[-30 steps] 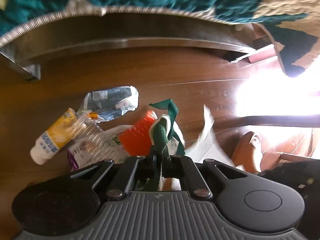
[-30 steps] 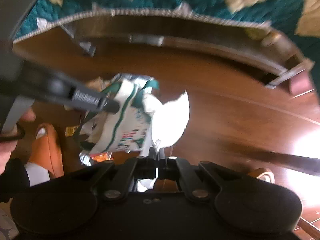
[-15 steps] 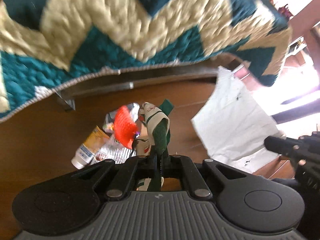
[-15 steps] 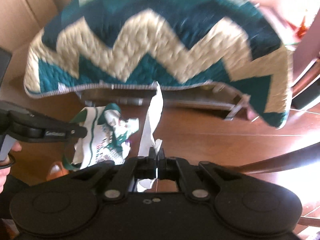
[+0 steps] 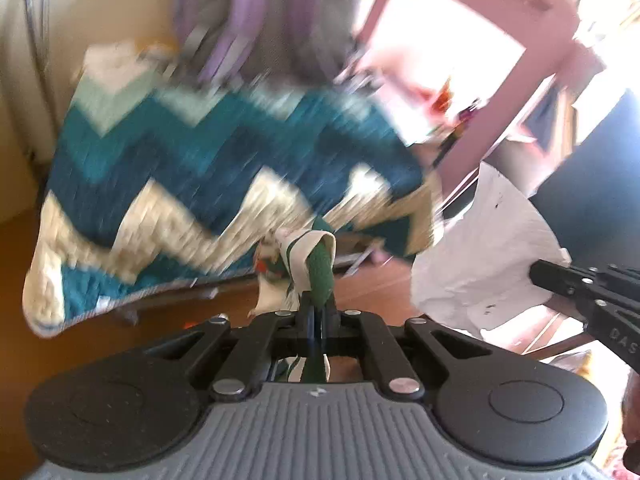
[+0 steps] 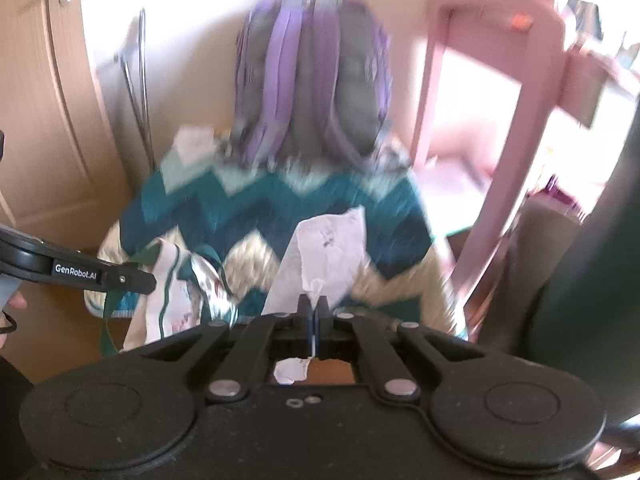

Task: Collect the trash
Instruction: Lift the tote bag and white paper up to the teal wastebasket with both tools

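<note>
My left gripper (image 5: 316, 304) is shut on the green strap of a white-and-green bag (image 5: 310, 256), which hangs raised in front of a blanket. In the right wrist view the same bag (image 6: 176, 292) dangles from the left gripper (image 6: 150, 280) at the left. My right gripper (image 6: 312, 304) is shut on the lower edge of a white crumpled sheet (image 6: 328, 248) that stands up above the jaws. The left wrist view shows that sheet (image 5: 480, 248) at the right, with the right gripper (image 5: 536, 270) on it. I cannot tell whether sheet and bag are joined.
A teal and cream zigzag blanket (image 5: 200, 184) drapes over furniture straight ahead. On it leans a purple and grey backpack (image 6: 312, 80). A pink frame (image 6: 500, 120) stands to the right, a wooden door (image 6: 40, 120) to the left. Brown wooden floor (image 5: 16, 280) lies below.
Both grippers have risen from the floor and tilted upward, carrying the bag and the white sheet. The tube and wrappers on the floor have dropped out of view; backpack and pink frame now show.
</note>
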Demonstrator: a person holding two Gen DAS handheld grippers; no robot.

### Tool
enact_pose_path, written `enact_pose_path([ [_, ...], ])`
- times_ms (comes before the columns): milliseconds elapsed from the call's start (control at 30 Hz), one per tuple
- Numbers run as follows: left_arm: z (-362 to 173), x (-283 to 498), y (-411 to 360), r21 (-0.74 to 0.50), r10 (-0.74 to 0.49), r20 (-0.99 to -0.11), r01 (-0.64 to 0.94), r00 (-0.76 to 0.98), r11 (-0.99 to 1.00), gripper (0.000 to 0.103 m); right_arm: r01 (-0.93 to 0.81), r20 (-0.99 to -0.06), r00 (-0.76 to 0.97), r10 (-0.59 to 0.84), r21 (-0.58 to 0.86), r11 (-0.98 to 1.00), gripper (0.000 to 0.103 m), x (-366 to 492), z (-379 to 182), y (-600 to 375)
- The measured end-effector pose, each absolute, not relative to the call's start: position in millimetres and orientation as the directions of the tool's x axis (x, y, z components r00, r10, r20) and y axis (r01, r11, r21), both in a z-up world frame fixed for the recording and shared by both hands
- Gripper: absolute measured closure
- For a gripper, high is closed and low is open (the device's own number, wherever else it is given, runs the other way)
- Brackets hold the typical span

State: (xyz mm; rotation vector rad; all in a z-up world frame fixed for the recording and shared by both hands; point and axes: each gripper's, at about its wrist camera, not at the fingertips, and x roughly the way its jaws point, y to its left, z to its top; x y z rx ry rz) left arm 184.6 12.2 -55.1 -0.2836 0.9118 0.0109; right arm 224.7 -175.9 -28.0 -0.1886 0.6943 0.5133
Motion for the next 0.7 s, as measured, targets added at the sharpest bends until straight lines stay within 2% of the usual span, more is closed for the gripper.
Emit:
enact_pose_path([
  [367,69,200,-59,-0.350,-0.269,-0.626,0.044,0.732,0.936,0.100,-0.445,-0.449,0.807,0.383,-0.039,0.894,0.103,214,91,-238],
  [700,158,223,-120,-0.335,-0.339,-0.532,0.175,0.776,0.926,0.101,-0.333,-0.304,0.906,0.295,-0.079,0.940,0.103,210,172,-302],
])
